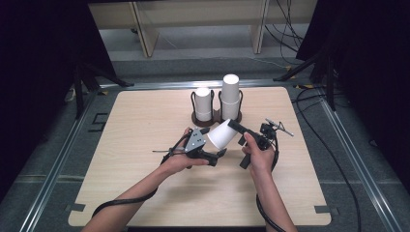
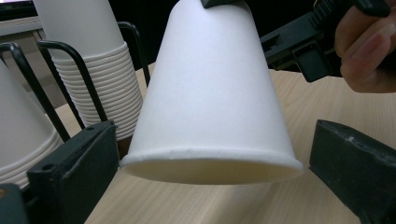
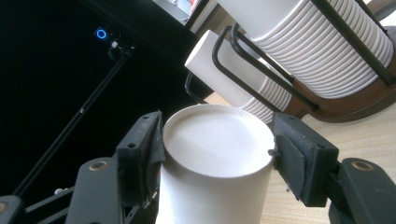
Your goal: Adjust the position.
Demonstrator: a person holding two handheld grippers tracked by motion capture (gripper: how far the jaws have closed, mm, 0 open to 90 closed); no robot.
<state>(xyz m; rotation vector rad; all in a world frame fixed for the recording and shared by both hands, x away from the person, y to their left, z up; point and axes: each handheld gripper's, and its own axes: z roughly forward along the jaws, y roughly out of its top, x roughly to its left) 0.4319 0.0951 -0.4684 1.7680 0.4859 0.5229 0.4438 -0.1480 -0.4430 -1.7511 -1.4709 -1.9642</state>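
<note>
While right hand-held gripper (image 3: 217, 154) is clamping paper cup (image 1: 222, 135) base at frame centre, above bench (image 1: 145, 125), left hand-held gripper (image 2: 210, 186) is standing wide around rim, untouching. Risks: thin wall crushing; cup slipping, knocking cup stacks (image 1: 231, 96).

The cup (image 2: 210, 93) is matt white paper; the table (image 1: 145, 145) is pale smooth wood; the rack (image 1: 216, 116) is black wire.

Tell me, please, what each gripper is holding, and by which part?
The right gripper clamps a cup by its closed bottom end. The left gripper holds nothing; its open jaws flank the cup's rim.
</note>
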